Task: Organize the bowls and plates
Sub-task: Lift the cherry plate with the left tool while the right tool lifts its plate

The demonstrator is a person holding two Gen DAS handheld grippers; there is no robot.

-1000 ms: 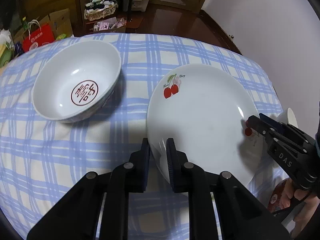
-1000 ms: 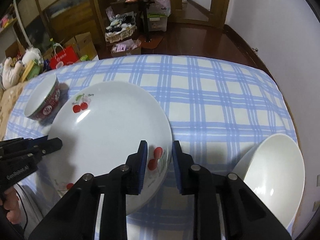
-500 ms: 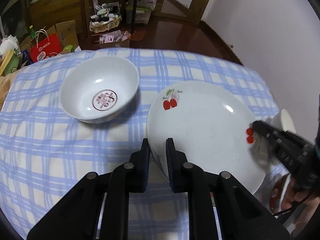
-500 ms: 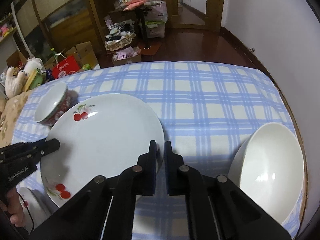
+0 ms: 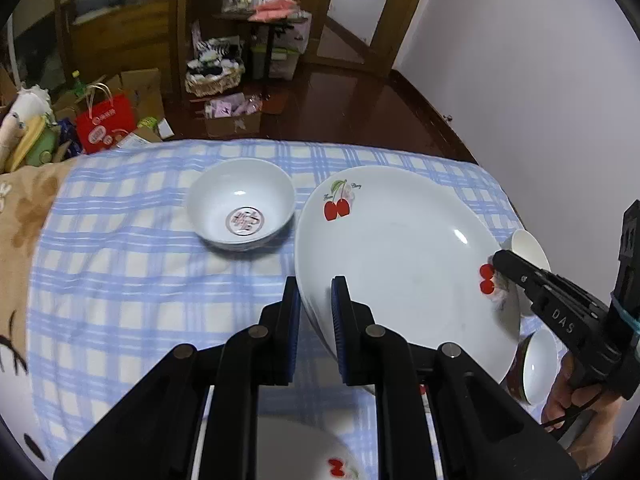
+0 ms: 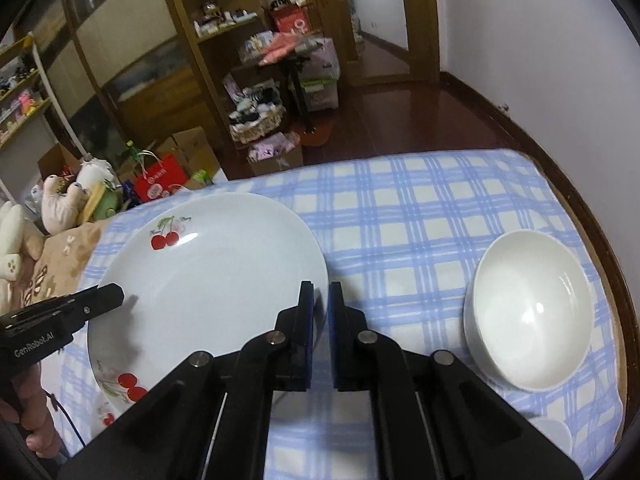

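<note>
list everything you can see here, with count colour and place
plate: 1, white with red cherries, held by both grippers above the cloth
bowl with red emblem: 1, white, left of the plate
plain bowl: 1, white, right side of the cloth
small bowl: 1, red outside, under the plate's right edge
cloth: 1, blue and white check, covering the table
red bag: 1, on the floor beyond
left gripper: black, shut on the plate's near rim
right gripper: black, shut on the plate's right rim
</note>
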